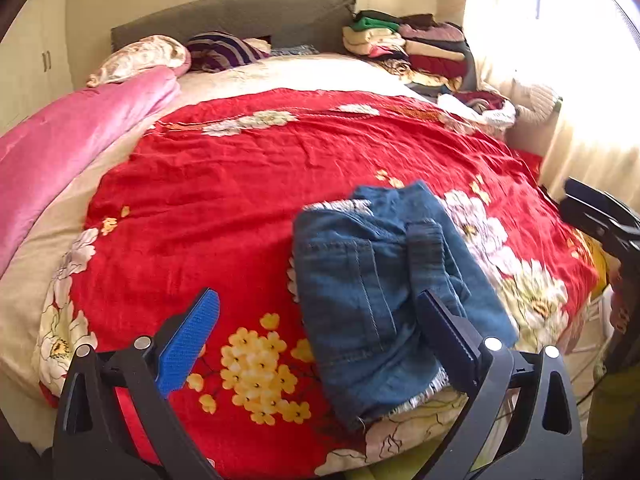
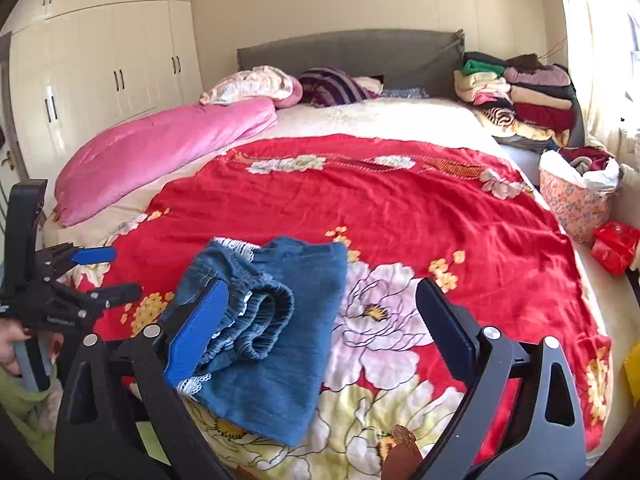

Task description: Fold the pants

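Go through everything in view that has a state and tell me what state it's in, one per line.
Jeans: folded into a compact bundle, lying on the red blanket, held by neither gripper.
Left gripper: open, empty.
Right gripper: open, empty.
Red blanket: spread flat over the bed.
Wardrobe doors: closed.
Clothes pile: folded and stacked by the headboard.

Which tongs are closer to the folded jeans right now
Too close to call. The left tongs hover open over the jeans' near edge; the right tongs hover open, one finger over the waistband.
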A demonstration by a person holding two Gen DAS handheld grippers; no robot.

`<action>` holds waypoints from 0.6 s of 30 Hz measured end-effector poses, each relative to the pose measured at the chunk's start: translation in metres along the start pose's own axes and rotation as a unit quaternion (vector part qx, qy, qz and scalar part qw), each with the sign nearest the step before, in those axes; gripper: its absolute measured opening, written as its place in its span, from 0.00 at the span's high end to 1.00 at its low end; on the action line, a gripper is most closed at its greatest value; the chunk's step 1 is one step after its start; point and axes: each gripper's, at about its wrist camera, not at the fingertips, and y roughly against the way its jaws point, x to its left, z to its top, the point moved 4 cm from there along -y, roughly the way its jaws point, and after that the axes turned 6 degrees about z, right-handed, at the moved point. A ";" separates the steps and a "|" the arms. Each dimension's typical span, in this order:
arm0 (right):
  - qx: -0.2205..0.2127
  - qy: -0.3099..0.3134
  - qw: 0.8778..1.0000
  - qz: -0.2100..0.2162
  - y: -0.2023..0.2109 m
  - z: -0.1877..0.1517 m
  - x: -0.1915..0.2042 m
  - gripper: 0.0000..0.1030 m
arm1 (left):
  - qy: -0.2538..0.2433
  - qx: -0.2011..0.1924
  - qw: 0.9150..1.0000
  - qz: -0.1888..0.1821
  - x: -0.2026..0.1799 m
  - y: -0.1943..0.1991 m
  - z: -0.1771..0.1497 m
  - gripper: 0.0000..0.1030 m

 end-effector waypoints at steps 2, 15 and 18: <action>-0.004 -0.001 1.000 -0.008 0.001 0.001 -0.003 0.11 | 0.004 0.002 1.000 0.003 0.002 -0.004 0.003 0.04; 0.082 -0.036 0.996 -0.002 -0.063 -0.037 -0.021 0.11 | 0.005 0.054 0.998 0.032 -0.001 -0.071 -0.004 0.04; 0.104 -0.053 0.993 0.010 -0.079 -0.046 -0.023 0.11 | 0.006 0.066 0.998 0.025 -0.004 -0.084 -0.008 0.04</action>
